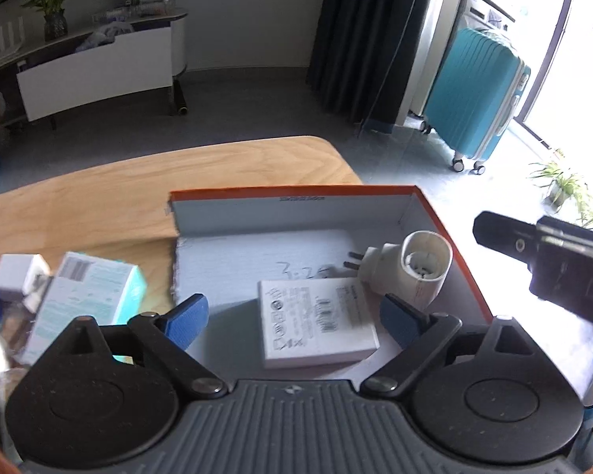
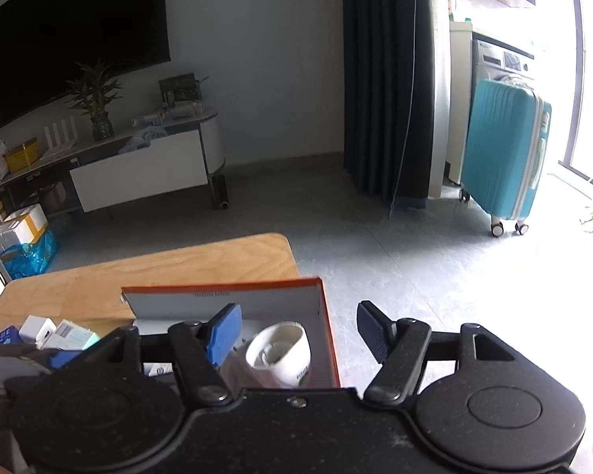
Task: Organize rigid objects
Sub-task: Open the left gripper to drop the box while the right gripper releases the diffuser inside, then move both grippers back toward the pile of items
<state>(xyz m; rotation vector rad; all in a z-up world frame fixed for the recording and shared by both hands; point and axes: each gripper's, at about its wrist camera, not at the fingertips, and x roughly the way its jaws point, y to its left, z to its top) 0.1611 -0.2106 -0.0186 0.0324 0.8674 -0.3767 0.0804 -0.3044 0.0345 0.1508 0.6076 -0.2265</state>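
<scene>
An orange-edged cardboard box [image 1: 450, 221] sits on the wooden table [image 1: 138, 185]. Inside it lie a flat white labelled box [image 1: 316, 322] and a white plug with a cylindrical socket [image 1: 411, 268]. My left gripper [image 1: 296, 316] is open and empty, hovering above the flat white box. My right gripper [image 2: 300, 331] is open and empty above the box's right wall [image 2: 328, 328], over the white plug [image 2: 280, 351]. The right gripper also shows at the right of the left wrist view [image 1: 545, 252].
A teal-and-white carton [image 1: 87, 296], a small white box [image 1: 17, 274] and other small items lie on the table left of the box. Beyond are grey floor, a TV cabinet [image 2: 138, 166], a dark curtain [image 2: 379, 79] and a teal suitcase [image 2: 502, 158].
</scene>
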